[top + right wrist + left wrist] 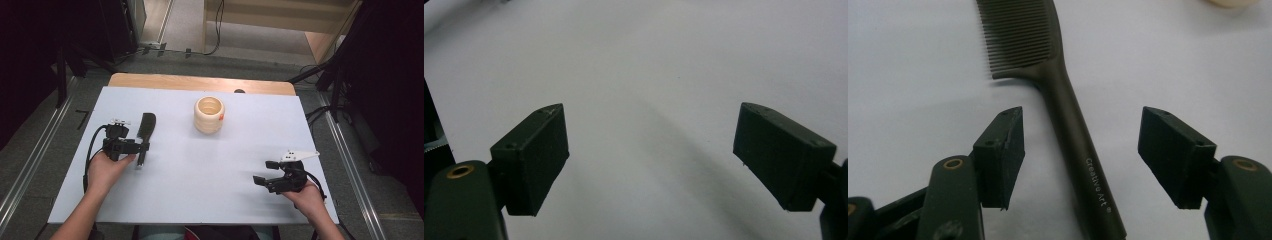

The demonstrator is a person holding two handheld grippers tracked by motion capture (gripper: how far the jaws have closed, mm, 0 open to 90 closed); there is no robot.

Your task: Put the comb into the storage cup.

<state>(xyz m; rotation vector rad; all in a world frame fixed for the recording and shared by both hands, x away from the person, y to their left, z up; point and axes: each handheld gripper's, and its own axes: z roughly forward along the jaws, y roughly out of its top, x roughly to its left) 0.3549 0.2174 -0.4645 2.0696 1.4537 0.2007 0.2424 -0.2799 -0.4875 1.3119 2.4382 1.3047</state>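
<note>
comb (pixel 1068 125): black, fine teeth, long handle (white "Creative Art" print), flat on table (pixel 210 190) at 9 o'clock
my left gripper (pixel 1080 160): jaws released, straddling the handle
my right gripper (pixel 651 155): released, 4 o'clock

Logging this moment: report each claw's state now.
Left claw: open, jaws either side of the black comb handle, not gripping it.
Right claw: open, holding nothing, above the white table.

The comb (pixel 1068 125) handle reads "Creative Art" in white.
</note>
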